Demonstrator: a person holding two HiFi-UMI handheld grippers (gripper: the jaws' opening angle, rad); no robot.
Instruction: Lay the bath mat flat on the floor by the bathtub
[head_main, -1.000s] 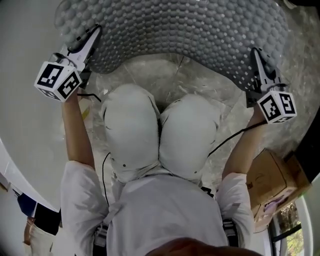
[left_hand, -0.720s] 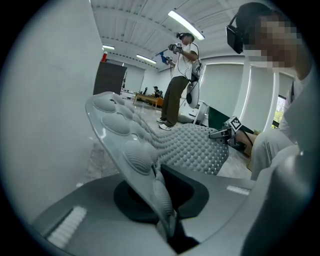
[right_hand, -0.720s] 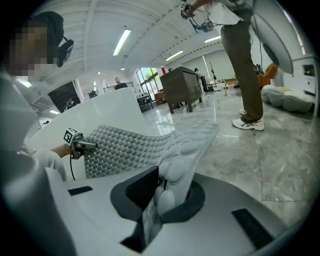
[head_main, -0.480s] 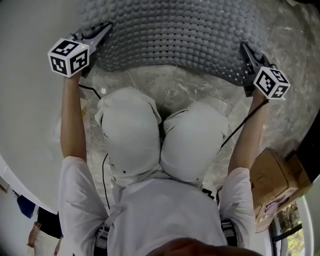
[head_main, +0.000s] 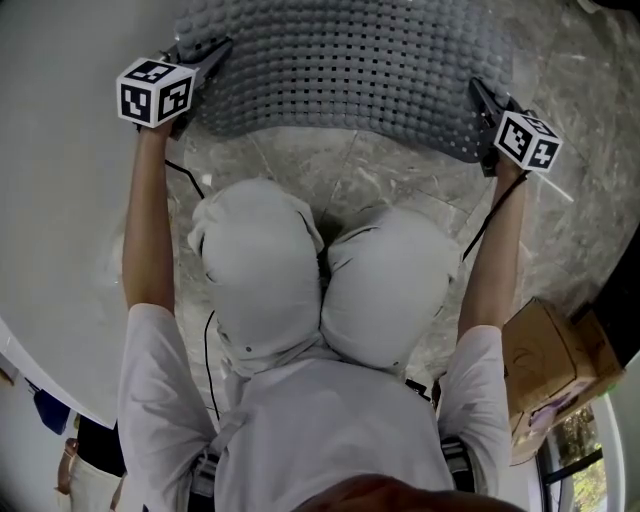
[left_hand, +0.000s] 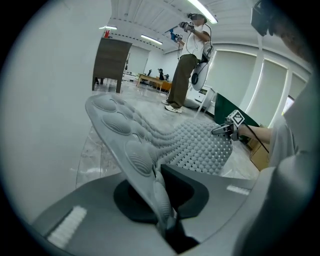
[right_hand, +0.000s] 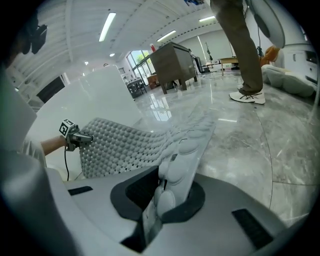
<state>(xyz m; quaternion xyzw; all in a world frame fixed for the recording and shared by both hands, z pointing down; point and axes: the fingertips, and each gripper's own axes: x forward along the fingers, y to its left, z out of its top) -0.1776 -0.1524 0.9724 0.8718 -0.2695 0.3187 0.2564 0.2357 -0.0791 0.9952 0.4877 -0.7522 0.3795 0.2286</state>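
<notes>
The grey, nubbed and perforated bath mat (head_main: 350, 70) is stretched between both grippers over the marble floor, beside the white bathtub wall (head_main: 60, 200). My left gripper (head_main: 205, 55) is shut on the mat's near left corner; the mat's edge (left_hand: 135, 150) runs up out of its jaws. My right gripper (head_main: 478, 100) is shut on the near right corner, where the mat (right_hand: 185, 145) rises from between its jaws. Each gripper view shows the other gripper across the mat: the right gripper (left_hand: 222, 130) and the left gripper (right_hand: 82, 138).
A cardboard box (head_main: 545, 365) sits on the floor at the right. The person's white-clad knees (head_main: 320, 280) are below the mat. Another person (left_hand: 187, 60) stands farther off on the marble floor (right_hand: 270, 125), near a dark cabinet (right_hand: 172, 65).
Both grippers have moved forward, away from the body, carrying the mat with them. The mat's near edge has drawn straighter and lies farther from the knees.
</notes>
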